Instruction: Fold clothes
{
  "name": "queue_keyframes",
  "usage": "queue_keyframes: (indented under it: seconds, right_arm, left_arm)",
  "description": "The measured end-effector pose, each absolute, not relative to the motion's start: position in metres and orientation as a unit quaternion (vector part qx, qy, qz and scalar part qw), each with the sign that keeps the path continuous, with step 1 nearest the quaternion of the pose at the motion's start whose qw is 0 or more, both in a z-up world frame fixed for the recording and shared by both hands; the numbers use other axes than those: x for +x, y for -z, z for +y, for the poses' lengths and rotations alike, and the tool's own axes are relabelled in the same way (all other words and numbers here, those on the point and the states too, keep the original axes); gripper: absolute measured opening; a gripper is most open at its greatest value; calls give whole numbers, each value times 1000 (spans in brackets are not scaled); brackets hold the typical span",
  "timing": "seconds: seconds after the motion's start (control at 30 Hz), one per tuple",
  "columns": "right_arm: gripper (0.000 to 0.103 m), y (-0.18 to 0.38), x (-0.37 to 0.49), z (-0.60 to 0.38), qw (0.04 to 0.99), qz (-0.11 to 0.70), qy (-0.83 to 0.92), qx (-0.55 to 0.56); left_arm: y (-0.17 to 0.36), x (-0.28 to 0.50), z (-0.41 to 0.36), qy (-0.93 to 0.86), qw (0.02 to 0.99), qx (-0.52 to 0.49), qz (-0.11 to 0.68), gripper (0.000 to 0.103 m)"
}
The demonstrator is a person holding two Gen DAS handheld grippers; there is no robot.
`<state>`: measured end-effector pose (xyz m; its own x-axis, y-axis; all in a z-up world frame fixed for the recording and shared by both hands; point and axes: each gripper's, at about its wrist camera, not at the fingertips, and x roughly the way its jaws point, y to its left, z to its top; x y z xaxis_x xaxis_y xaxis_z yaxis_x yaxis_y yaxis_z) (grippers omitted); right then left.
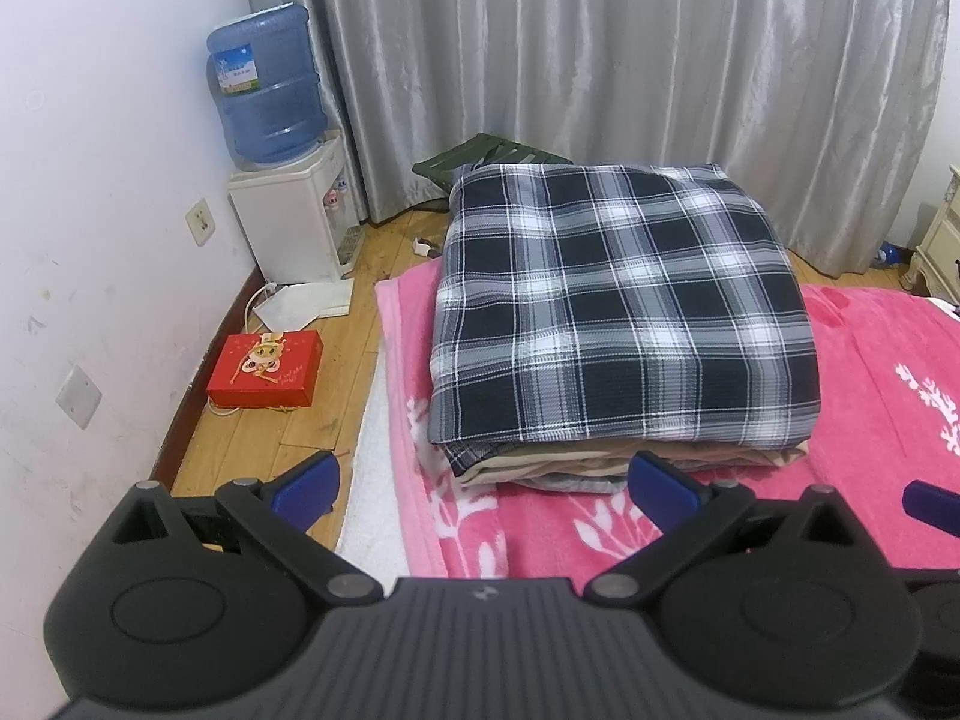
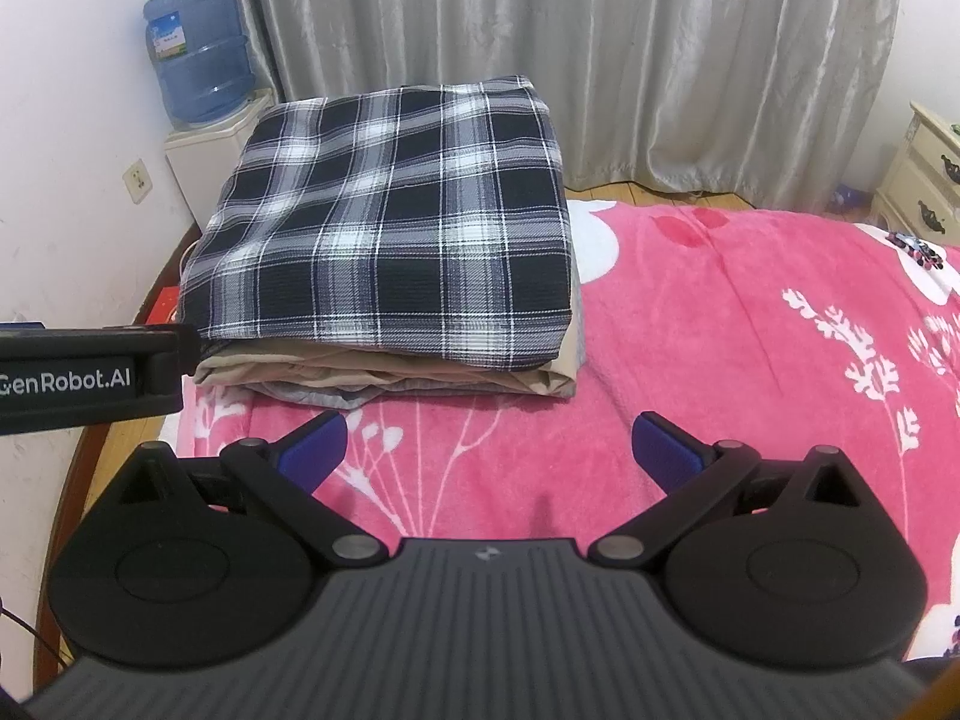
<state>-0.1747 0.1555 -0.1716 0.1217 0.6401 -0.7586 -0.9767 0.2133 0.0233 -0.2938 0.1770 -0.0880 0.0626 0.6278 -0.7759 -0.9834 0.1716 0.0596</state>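
Observation:
A folded navy-and-white plaid garment [image 1: 618,312] [image 2: 390,222] tops a neat stack on the pink bed. Beneath it lie a beige garment [image 2: 384,369] and a grey one [image 2: 312,393], their folded edges showing at the near side. My left gripper [image 1: 483,483] hovers open just in front of the stack's near left corner, nothing between its blue pads. My right gripper [image 2: 489,450] is open too, over bare blanket short of the stack's near edge. The left gripper's black body [image 2: 90,378] shows at the left edge of the right wrist view.
The pink floral blanket [image 2: 750,360] covers the bed. On the wooden floor at left lie a red gift box [image 1: 266,369] and white papers [image 1: 306,303]. A water dispenser [image 1: 288,222] stands in the corner by grey curtains [image 1: 600,60]. A cream drawer cabinet [image 2: 924,174] is at right.

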Motion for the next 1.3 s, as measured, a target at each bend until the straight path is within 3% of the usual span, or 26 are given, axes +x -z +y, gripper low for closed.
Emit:
queue_keyframes:
  seconds: [1.3]
  right_arm:
    - [102,173,-175,156,703,332,-575,-254]
  left_arm:
    - [88,-293,176,-591,680,-259,349,103]
